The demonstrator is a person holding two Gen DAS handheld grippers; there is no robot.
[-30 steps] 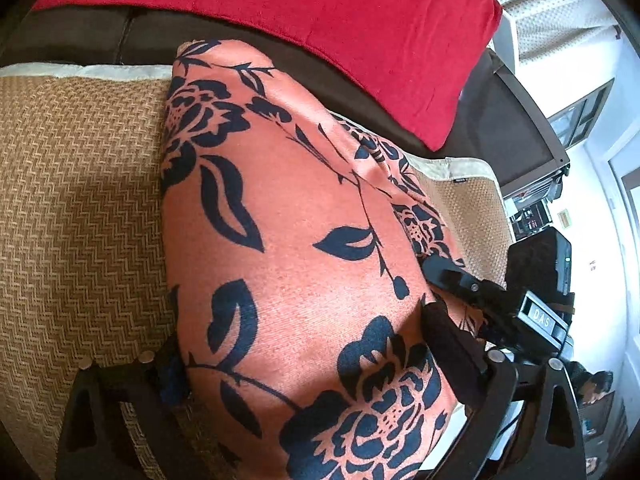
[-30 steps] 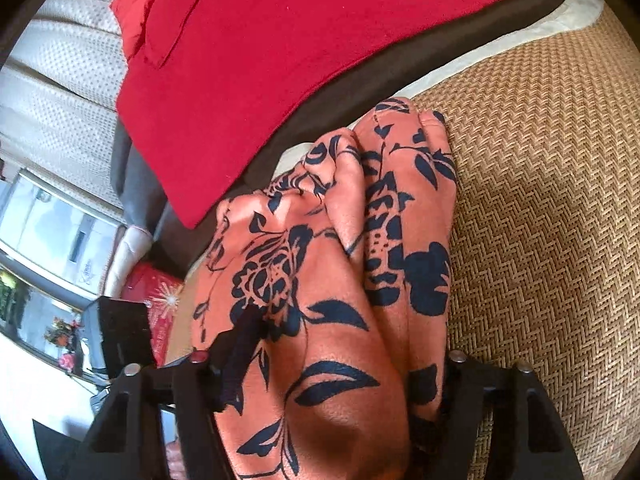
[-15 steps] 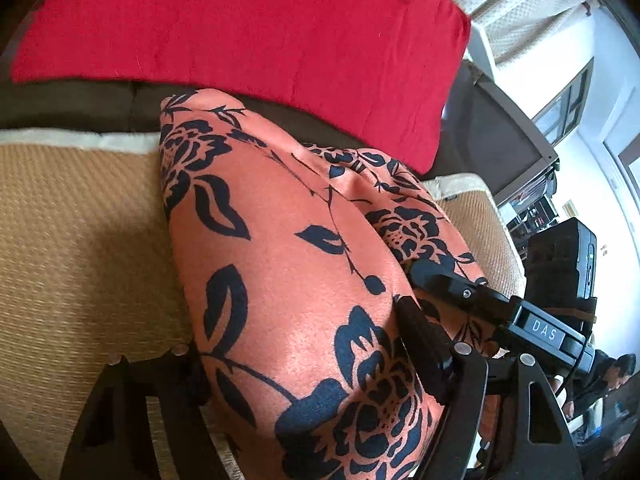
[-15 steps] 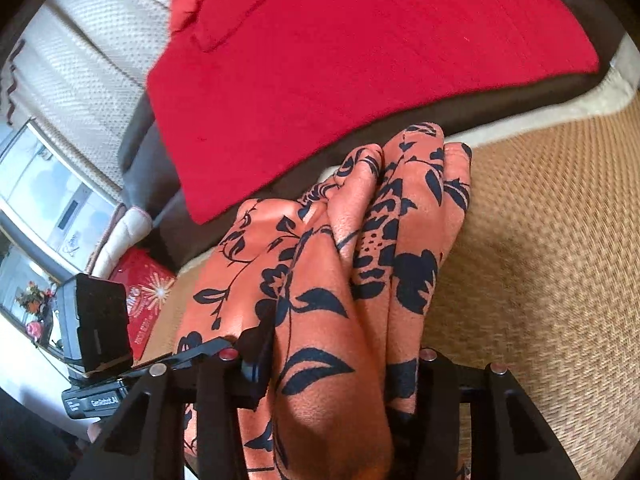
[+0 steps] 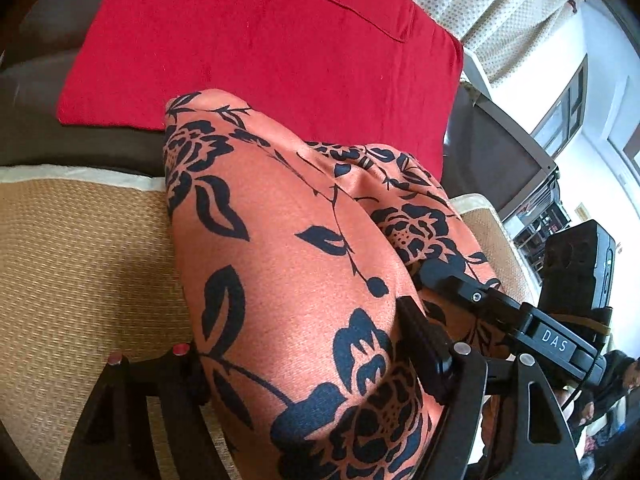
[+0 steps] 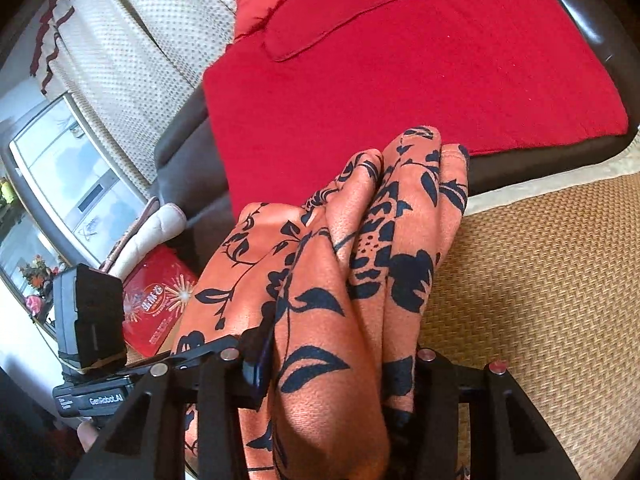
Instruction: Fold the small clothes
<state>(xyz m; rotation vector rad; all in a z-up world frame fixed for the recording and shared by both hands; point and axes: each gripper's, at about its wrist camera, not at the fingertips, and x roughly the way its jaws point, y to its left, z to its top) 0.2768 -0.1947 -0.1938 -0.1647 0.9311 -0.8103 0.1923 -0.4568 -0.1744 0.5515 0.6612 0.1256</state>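
Over the woven mat: both my grippers hold the bundle up.
woven mat point(image 5: 80, 248): landing spot, red blanket point(image 5: 260, 40) just beyond.
orange floral garment point(image 5: 288, 264): bunched, far end on the mat; layers could slide apart.
left gripper point(image 5: 312, 364): closed down on a fat wad, may slip.
right gripper point(image 6: 340, 364): clamped narrower on folds; uneven pull could twist it.

White lettering "DAS" on the black right gripper point(image 5: 556, 346) body, at four o'clock. White "GenRobot.AI" on the black left gripper point(image 6: 106, 399) body, at eight o'clock.
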